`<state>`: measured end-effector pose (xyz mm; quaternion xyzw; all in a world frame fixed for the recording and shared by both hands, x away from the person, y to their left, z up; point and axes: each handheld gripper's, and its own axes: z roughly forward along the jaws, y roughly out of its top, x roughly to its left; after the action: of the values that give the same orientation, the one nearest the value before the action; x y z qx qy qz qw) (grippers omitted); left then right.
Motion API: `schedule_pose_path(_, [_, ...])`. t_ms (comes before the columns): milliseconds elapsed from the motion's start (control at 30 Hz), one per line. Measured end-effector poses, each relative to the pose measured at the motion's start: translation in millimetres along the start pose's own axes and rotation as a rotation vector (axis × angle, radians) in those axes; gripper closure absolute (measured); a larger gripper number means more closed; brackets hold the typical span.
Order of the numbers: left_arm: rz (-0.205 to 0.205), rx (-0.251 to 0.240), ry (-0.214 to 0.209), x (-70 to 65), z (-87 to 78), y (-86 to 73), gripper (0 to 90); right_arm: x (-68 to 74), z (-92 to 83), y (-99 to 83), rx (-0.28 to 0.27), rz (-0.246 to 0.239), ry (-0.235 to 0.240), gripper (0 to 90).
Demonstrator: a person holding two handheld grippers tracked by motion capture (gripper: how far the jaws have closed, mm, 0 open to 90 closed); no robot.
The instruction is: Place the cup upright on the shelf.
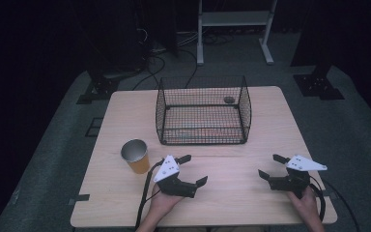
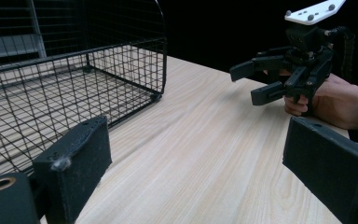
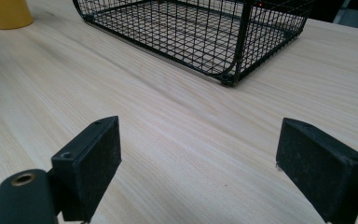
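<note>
A black wire basket point(image 1: 203, 113) stands at the middle back of the wooden table point(image 1: 125, 111), with its open top up. An orange cup point(image 1: 135, 156) with a shiny inside stands upright at front left. My left gripper point(image 1: 194, 169) is open just right of the cup and holds nothing. My right gripper point(image 1: 269, 166) is open at front right, also with nothing in it. In the left gripper view, the left gripper point(image 2: 196, 163) faces the basket point(image 2: 74, 70) and the right gripper point(image 2: 254, 83). Ahead of the right gripper point(image 3: 200, 158) are the basket point(image 3: 191, 28) and the cup point(image 3: 7, 11).
A small dark round thing point(image 1: 229, 100) shows through the mesh at the basket's far right. Bare tabletop lies between the two grippers and in front of the basket. Cables and stand legs point(image 1: 200, 53) are on the floor beyond the table.
</note>
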<state>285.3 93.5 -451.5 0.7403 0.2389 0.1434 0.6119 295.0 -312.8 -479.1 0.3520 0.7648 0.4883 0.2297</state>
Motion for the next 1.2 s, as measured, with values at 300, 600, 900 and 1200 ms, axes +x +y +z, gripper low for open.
schedule_pose_path(300, [0.006,-0.008,0.01,2.9,-6.8,5.6,3.9,-0.9,0.3,0.1,0.002,0.009,0.008,12.9])
schedule_pose_path(600, [0.018,-0.04,0.029,5.7,-20.4,17.6,2.5,-1.0,0.6,0.3,0.005,0.008,0.009,12.9])
schedule_pose_path(900, [0.048,-0.053,0.062,10.2,-36.7,30.0,2.5,-1.2,0.9,0.4,0.008,0.011,0.007,12.9])
schedule_pose_path(1200, [0.085,-0.049,0.11,17.1,-56.5,41.0,2.5,-1.3,1.4,0.6,0.011,0.008,0.006,12.9])
